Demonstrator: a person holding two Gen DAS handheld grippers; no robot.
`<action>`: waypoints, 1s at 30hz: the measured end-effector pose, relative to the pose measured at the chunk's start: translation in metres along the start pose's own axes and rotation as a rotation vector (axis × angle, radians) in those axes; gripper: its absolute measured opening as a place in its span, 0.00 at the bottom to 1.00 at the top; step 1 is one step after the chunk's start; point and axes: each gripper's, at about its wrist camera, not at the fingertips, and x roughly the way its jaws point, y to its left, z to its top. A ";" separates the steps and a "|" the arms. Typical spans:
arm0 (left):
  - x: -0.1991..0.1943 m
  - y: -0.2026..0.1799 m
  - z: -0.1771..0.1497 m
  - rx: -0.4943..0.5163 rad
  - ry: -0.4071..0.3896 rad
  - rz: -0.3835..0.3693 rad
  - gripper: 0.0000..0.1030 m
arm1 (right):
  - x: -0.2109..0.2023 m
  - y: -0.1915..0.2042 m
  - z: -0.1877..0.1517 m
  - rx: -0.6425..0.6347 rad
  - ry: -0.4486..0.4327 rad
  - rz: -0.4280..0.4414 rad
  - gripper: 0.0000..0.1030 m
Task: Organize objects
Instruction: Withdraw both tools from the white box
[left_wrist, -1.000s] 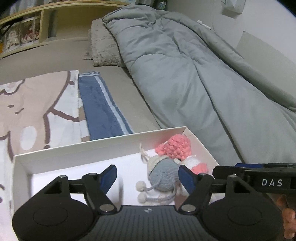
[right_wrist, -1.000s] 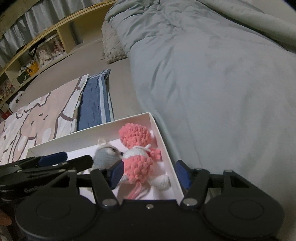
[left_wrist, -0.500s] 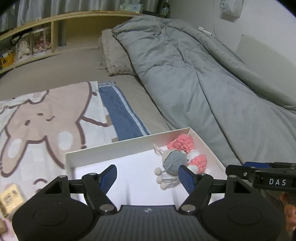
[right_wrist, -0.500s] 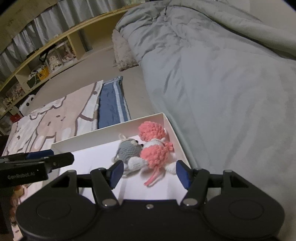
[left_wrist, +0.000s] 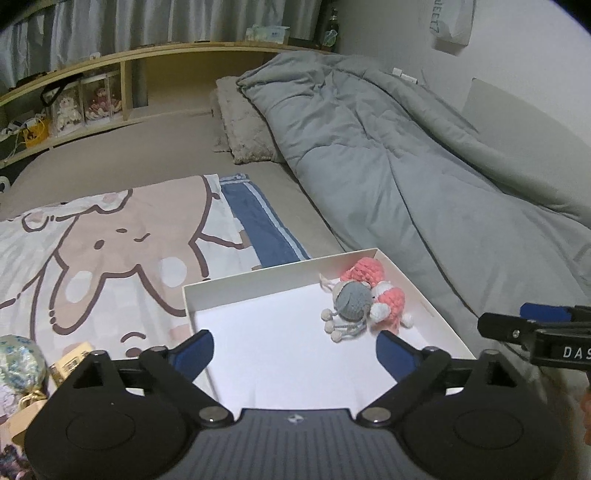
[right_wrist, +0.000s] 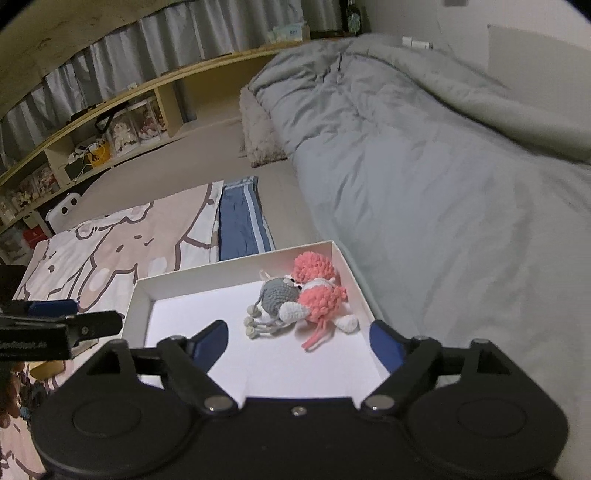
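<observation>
A white open box (left_wrist: 258, 286) (right_wrist: 236, 271) lies on the bed. In its far right corner lie a grey crochet toy (left_wrist: 351, 301) (right_wrist: 277, 295) and a pink and white crochet toy (left_wrist: 384, 295) (right_wrist: 321, 291), touching each other. My left gripper (left_wrist: 295, 349) is open and empty, above the box's near end. My right gripper (right_wrist: 297, 341) is open and empty, just short of the toys. Each gripper's side shows in the other's view.
A grey duvet (left_wrist: 424, 166) fills the right side of the bed. A cartoon print blanket (left_wrist: 110, 240) and a folded blue cloth (left_wrist: 262, 225) lie left of the box. A floral pouch (left_wrist: 18, 365) and small packets lie at the left edge. Shelves (right_wrist: 110, 125) run behind.
Both grippers have pulled back and up from the box, so more of the bed and the whole box show. The toys stay in the box's corner.
</observation>
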 end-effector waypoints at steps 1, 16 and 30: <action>-0.004 0.000 -0.001 0.002 -0.004 0.000 0.96 | -0.005 0.002 -0.001 -0.004 -0.008 -0.003 0.88; -0.042 0.009 -0.024 0.024 -0.073 0.020 1.00 | -0.045 0.020 -0.018 -0.054 -0.060 -0.064 1.00; -0.067 0.071 -0.037 -0.061 -0.082 0.074 1.00 | -0.027 0.050 -0.025 -0.074 -0.046 -0.030 1.00</action>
